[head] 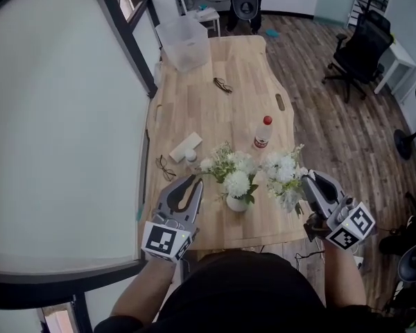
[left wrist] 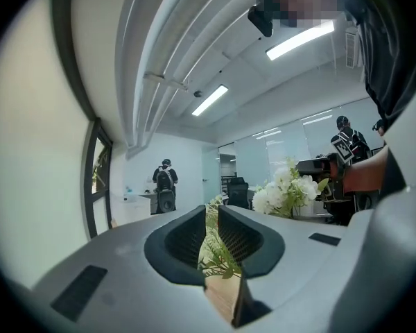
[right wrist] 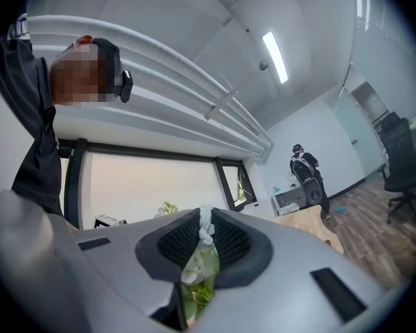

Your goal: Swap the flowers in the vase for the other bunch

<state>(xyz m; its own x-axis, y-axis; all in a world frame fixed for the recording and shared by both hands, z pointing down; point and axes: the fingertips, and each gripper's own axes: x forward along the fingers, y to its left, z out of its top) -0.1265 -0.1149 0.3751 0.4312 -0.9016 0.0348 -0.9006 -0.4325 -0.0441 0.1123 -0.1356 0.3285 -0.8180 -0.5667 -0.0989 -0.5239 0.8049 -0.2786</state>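
Observation:
A small white vase stands near the front edge of the wooden table, with a bunch of white flowers and green leaves in it. My right gripper is just right of the vase, shut on the stems of a second white bunch. Those stems and a white petal fill its jaws. My left gripper is level, close to the left of the vase bunch. Its jaws stand a narrow gap apart, with green leaves showing in that gap. The held bunch shows beyond it.
A red-capped bottle stands behind the flowers. A white block and glasses lie to the left. Another pair of glasses and a clear plastic bin are farther back. An office chair stands to the right.

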